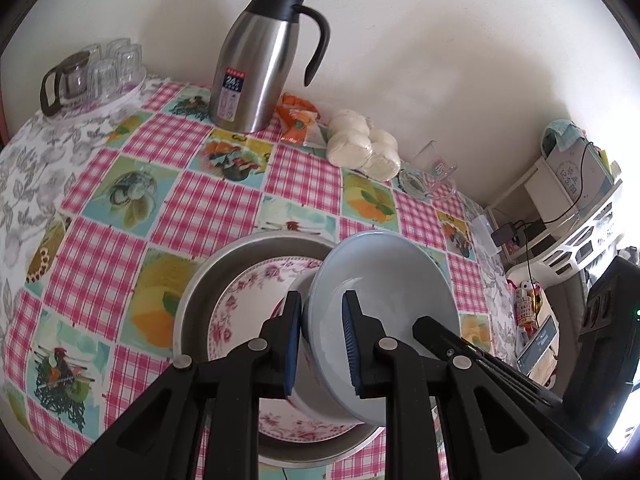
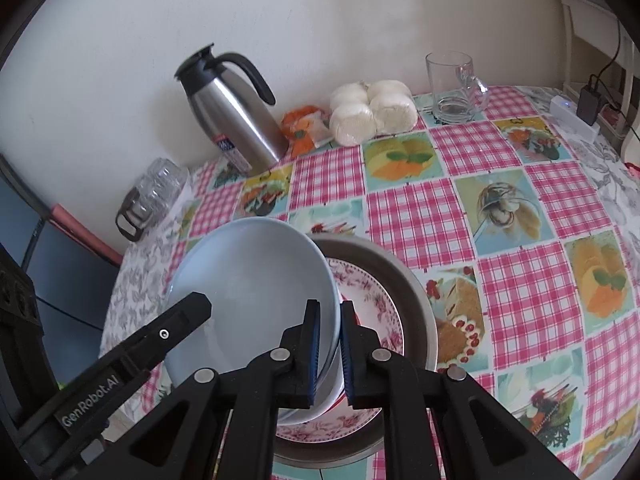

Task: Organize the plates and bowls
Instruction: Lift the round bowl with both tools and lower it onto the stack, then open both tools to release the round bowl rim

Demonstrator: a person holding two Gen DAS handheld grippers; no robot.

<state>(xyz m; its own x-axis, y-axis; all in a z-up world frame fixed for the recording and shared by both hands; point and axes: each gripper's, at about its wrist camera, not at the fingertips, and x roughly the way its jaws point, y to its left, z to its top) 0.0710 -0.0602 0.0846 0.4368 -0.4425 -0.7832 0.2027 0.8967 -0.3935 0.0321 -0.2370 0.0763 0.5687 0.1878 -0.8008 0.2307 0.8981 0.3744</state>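
the pale blue bowl (image 1: 384, 280) hangs tilted over the metal basin (image 1: 200, 292), carried by both grippers at once. it looks like glazed ceramic: stiff, fairly heavy, slick and breakable, so opposite rim grips are the sensible hold. the left gripper (image 1: 322, 344) has its fingers clamped on the rim nearest its own camera; the right gripper (image 2: 329, 354) has its fingers pinched on the opposite rim. below, the basin sits on the checked counter (image 1: 192, 200) and holds a floral plate (image 1: 240, 312); another floral piece shows under the bowl, unclear what. behind stand a steel flask (image 1: 256, 64), wrapped buns (image 1: 364, 144) and a glass mug (image 2: 456, 88).
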